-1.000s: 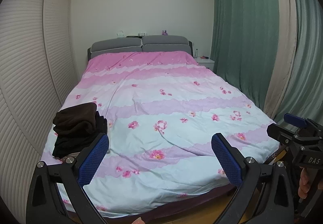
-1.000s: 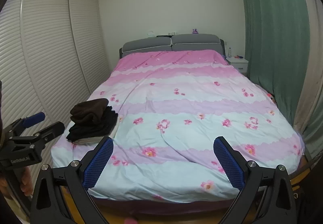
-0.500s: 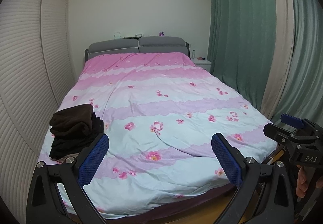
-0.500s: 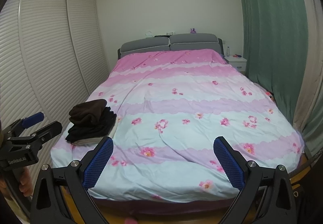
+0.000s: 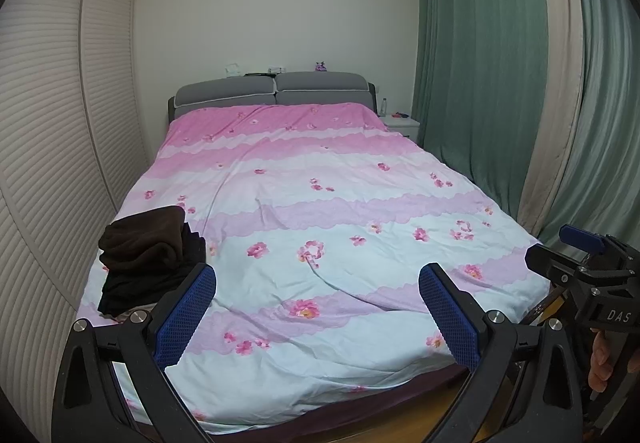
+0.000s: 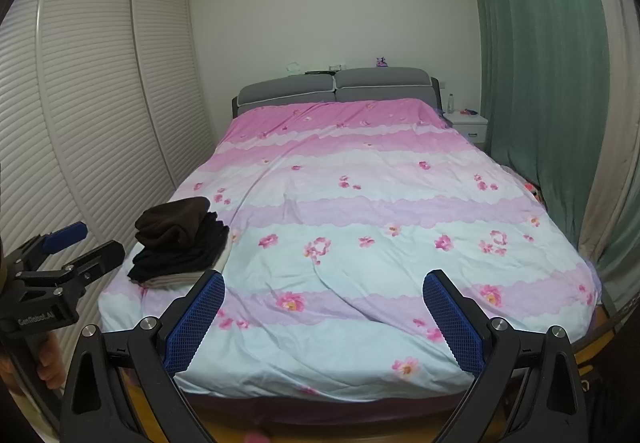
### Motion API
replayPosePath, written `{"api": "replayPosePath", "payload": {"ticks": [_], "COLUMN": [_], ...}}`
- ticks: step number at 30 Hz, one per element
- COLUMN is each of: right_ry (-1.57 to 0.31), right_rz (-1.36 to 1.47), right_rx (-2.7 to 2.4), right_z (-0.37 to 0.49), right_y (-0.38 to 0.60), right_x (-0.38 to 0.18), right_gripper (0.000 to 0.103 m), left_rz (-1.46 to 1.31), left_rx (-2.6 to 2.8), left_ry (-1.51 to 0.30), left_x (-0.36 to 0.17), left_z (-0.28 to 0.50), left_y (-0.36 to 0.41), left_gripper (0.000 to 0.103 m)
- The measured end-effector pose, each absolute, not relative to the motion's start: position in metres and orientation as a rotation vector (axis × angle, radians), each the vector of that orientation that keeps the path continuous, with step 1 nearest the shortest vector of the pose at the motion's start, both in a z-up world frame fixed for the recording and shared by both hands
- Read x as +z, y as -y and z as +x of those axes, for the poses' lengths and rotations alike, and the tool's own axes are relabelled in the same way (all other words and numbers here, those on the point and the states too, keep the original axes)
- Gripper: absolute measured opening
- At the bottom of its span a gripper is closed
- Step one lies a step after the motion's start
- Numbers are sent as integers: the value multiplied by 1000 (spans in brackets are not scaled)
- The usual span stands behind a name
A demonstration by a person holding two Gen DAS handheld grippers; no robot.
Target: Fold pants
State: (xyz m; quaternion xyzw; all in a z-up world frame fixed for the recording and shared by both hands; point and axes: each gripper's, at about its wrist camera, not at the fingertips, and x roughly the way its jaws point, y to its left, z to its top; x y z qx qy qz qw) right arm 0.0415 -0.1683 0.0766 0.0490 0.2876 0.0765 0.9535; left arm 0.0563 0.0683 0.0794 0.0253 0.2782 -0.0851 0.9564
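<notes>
Both grippers, left (image 5: pixel 316 317) and right (image 6: pixel 322 321), hung spread wide and empty off the bed's (image 6: pixel 360 371) foot. The pants lay stacked (image 6: pixel 180 243) at its left edge; a deep pinch might drag several layers, or topple the pile.

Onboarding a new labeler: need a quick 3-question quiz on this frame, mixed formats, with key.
1. True or false: the left gripper is shut on a garment.
2. Multiple choice: where does the pile of dark clothes lie on the bed?
A. near the foot, on the wardrobe side
B. against the headboard
C. on the curtain side
3. Fill in: the top item of the pile is ____ in colour.

Key:
1. False. Both it and the right gripper are open and hold nothing.
2. A; the wardrobe stands beside it.
3. Brown.
</notes>
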Motion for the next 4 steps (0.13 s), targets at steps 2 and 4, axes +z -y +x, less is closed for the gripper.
{"api": "replayPosePath", "payload": {"ticks": [2, 4], "right_ry": [-584, -586], "right_rz": [100, 98], "right_rx": [155, 155], "right_z": [42, 43], "right_y": [170, 170], "right_x": [77, 77], "right_gripper": [100, 100], "left_rz": [48, 46], "left_rx": [-173, -175], "left_ry": [-572, -577], "left_x": [79, 80], "left_z": [57, 59], "left_y": [-69, -68], "left_gripper": [103, 103]}}
